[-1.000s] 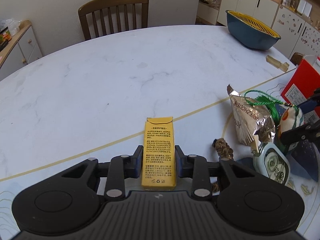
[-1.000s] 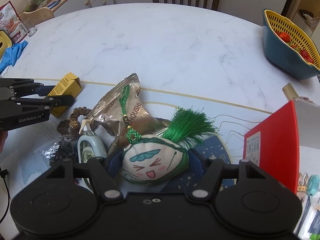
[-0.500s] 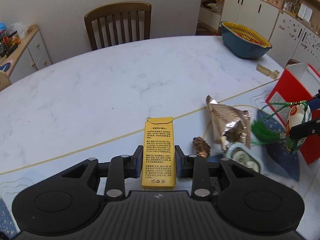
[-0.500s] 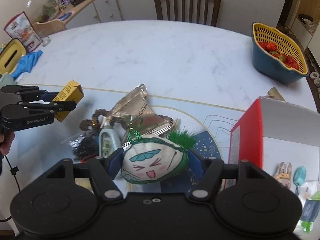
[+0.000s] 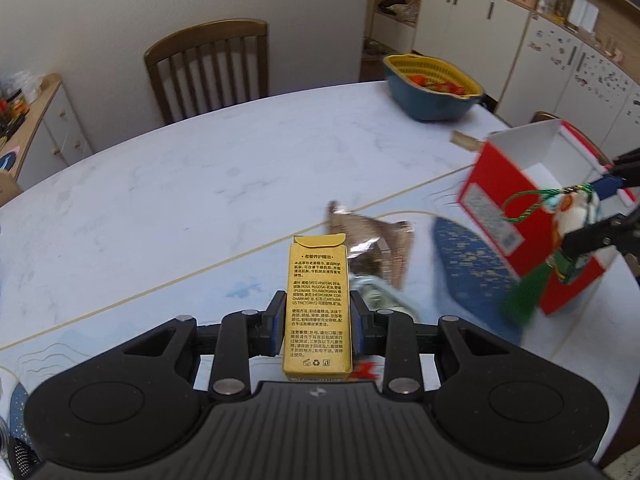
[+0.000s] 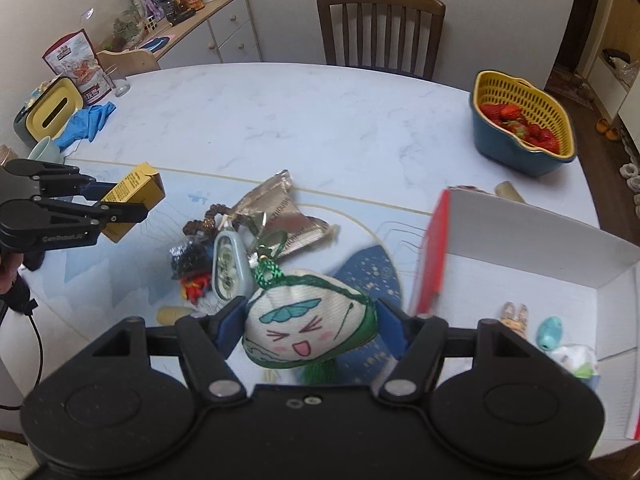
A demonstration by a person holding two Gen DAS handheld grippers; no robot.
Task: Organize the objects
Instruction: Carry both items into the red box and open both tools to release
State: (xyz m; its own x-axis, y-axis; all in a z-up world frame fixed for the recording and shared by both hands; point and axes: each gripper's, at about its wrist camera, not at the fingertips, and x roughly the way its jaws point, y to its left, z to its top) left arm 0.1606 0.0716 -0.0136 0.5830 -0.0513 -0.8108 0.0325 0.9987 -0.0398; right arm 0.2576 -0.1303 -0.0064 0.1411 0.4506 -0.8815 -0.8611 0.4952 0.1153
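My left gripper (image 5: 317, 320) is shut on a yellow carton (image 5: 318, 304) and holds it above the table; it also shows in the right wrist view (image 6: 134, 200). My right gripper (image 6: 310, 328) is shut on a white and green sachet doll (image 6: 308, 332) with a green tassel, held in the air beside the red box (image 6: 430, 248). In the left wrist view the doll (image 5: 576, 216) hangs in front of the red box (image 5: 500, 216). A foil snack bag (image 6: 280, 216), a small pale clock (image 6: 228, 260) and a bead string (image 6: 204, 220) lie on the mat.
The red box has a white inside (image 6: 520, 280) with several small items. A blue and yellow strainer bowl of strawberries (image 6: 520, 124) stands at the far right. A tissue box (image 6: 48, 112), blue gloves (image 6: 88, 120) and a cup sit at the left. A chair (image 6: 380, 28) stands behind the table.
Both grippers have risen with their loads. The right gripper has carried the doll rightward to the red box. The left gripper has lifted the carton off the table.
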